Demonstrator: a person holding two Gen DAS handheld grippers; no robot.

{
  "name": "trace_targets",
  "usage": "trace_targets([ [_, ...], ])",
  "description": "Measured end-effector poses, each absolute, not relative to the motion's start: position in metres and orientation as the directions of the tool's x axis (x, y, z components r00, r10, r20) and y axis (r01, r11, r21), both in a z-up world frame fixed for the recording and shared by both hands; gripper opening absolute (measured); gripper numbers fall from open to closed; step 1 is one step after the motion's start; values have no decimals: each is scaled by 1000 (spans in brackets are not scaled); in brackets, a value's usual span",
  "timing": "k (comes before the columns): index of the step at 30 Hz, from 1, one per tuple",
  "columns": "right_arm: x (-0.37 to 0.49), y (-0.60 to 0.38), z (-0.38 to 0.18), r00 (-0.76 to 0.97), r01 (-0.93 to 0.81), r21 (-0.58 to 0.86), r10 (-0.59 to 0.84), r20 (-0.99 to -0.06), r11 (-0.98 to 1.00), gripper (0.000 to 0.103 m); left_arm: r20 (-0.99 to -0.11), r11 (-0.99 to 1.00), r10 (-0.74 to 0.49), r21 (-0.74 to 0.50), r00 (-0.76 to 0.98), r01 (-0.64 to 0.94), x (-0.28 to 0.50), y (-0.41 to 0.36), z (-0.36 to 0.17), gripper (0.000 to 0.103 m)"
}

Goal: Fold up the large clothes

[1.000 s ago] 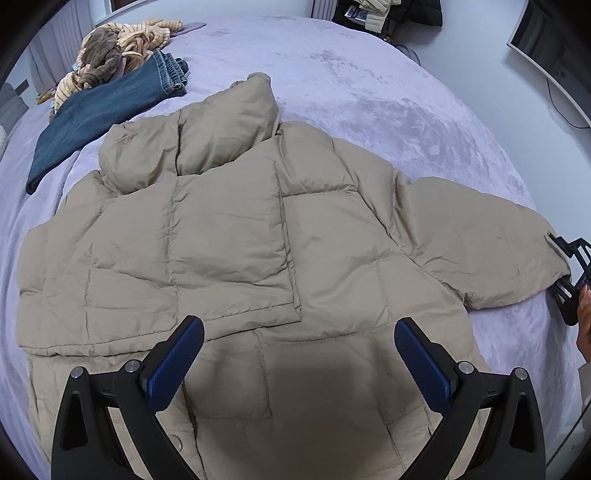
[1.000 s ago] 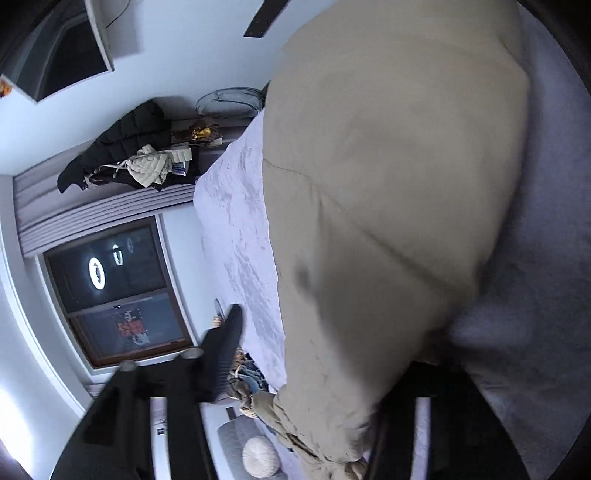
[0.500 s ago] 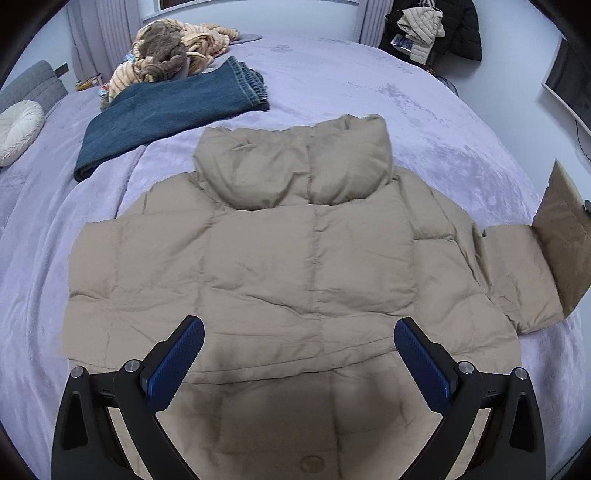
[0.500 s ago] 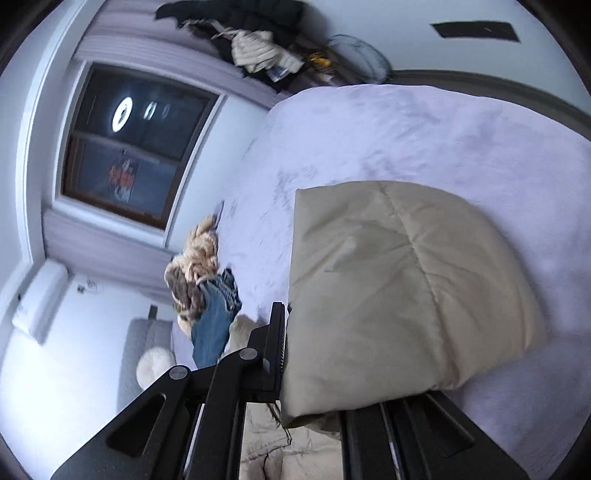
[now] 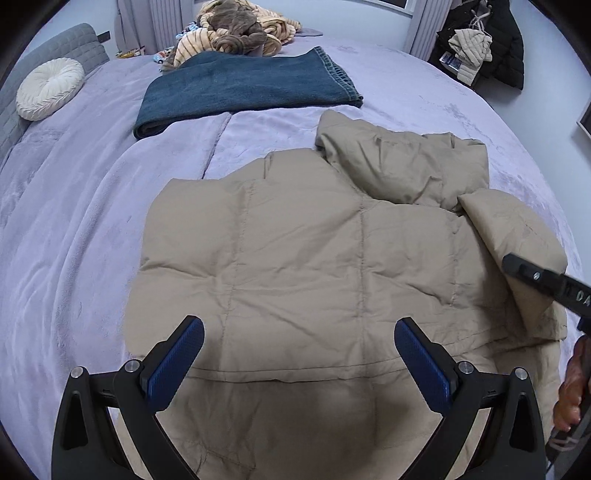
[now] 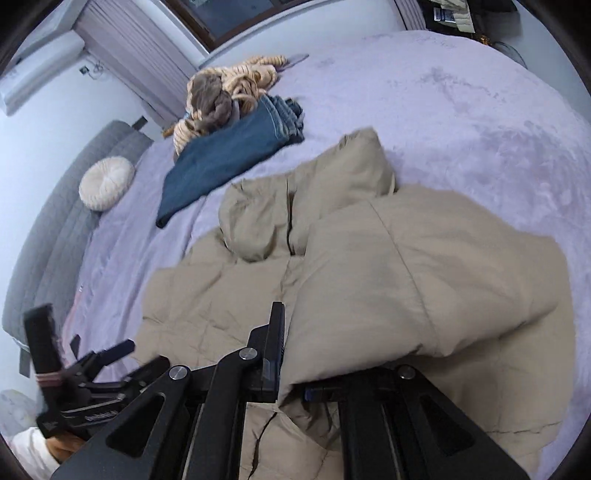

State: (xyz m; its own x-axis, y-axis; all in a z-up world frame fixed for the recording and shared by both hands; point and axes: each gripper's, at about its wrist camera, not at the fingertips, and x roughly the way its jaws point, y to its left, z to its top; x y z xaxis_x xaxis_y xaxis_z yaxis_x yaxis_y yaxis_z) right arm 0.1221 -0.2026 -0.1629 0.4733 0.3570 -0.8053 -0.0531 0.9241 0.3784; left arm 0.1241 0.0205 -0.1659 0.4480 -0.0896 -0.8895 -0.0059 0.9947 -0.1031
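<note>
A beige puffer jacket [image 5: 314,258] lies spread on the lavender bed [image 5: 74,258], its hood [image 5: 406,162] at the far end. My left gripper [image 5: 299,332] hovers open over the jacket's near hem with nothing between its blue pads. My right gripper [image 6: 291,369] is shut on the cuff end of the jacket's sleeve [image 6: 424,280] and holds it raised and folded over the jacket's right side. In the left wrist view the right gripper [image 5: 546,280] comes in from the right edge with the sleeve draped from it. The left gripper [image 6: 99,365] shows at the lower left of the right wrist view.
Folded blue jeans [image 5: 243,88] lie beyond the jacket, with a heap of knitted clothes [image 5: 236,33] behind them. A round white cushion [image 5: 50,88] rests by the grey headboard [image 5: 55,44]. Dark coats [image 5: 480,40] hang at the far right.
The right gripper has swung the sleeve from out at the right side in over the jacket's body while rolling upright. The left gripper has slid left along the hem, still open.
</note>
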Motion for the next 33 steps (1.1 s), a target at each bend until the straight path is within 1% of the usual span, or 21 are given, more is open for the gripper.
trace_targets([
  [4, 122, -205, -198, 421, 28, 368, 322, -848, 930, 9, -891, 993, -106, -120, 442, -3, 127, 25, -176, 103],
  [7, 123, -212, -205, 398, 72, 378, 321, -859, 923, 12, -894, 991, -127, -135, 429, 12, 132, 21, -180, 103],
  [8, 123, -214, -203, 391, 83, 389, 329, -859, 917, 22, -893, 990, -136, -143, 428, 16, 134, 20, -180, 103],
  [9, 121, -217, -198, 389, 91, 408, 345, -854, 908, 42, -892, 988, -148, -154, 428, 20, 136, 19, -179, 103],
  [10, 118, -221, -191, 399, 94, 431, 363, -842, 897, 54, -888, 985, -162, -169, 430, 24, 137, 19, -177, 103],
  [11, 117, -223, -183, 416, 100, 443, 368, -832, 891, 71, -884, 983, -175, -183, 434, 25, 138, 20, -175, 103],
  [12, 111, -230, -174, 449, 118, 448, 355, -820, 886, 74, -879, 980, -188, -197, 439, 25, 141, 22, -173, 103],
  [15, 98, -259, -161, 511, 222, 483, 321, -797, 847, 74, -868, 974, -212, -227, 448, 19, 146, 32, -167, 103],
  [19, 92, -305, -164, 578, 369, 598, 327, -747, 712, 74, -863, 972, -213, -233, 458, 13, 152, 45, -166, 103],
  [20, 94, -309, -164, 592, 381, 618, 332, -734, 688, 72, -862, 971, -217, -239, 458, 10, 153, 49, -166, 103],
  [22, 101, -310, -159, 607, 376, 627, 330, -723, 682, 53, -857, 965, -234, -263, 458, 3, 152, 57, -167, 103],
  [23, 106, -304, -156, 605, 360, 620, 332, -724, 697, 32, -854, 960, -250, -280, 457, 1, 152, 60, -168, 103],
  [24, 113, -294, -150, 603, 329, 609, 335, -724, 722, 15, -847, 952, -274, -307, 455, 0, 151, 65, -168, 103],
  [26, 122, -271, -138, 602, 249, 586, 351, -717, 771, 11, -832, 933, -320, -361, 454, -3, 149, 74, -169, 103],
  [29, 132, -215, -121, 576, 72, 514, 385, -721, 855, 11, -804, 895, -386, -445, 454, -27, 149, 89, -170, 103],
  [31, 134, -172, -121, 534, -35, 443, 392, -749, 896, 11, -777, 858, -436, -511, 454, -51, 149, 99, -172, 103],
  [33, 133, -130, -133, 469, -111, 379, 385, -795, 919, 15, -741, 809, -496, -584, 453, -68, 148, 108, -174, 103],
])
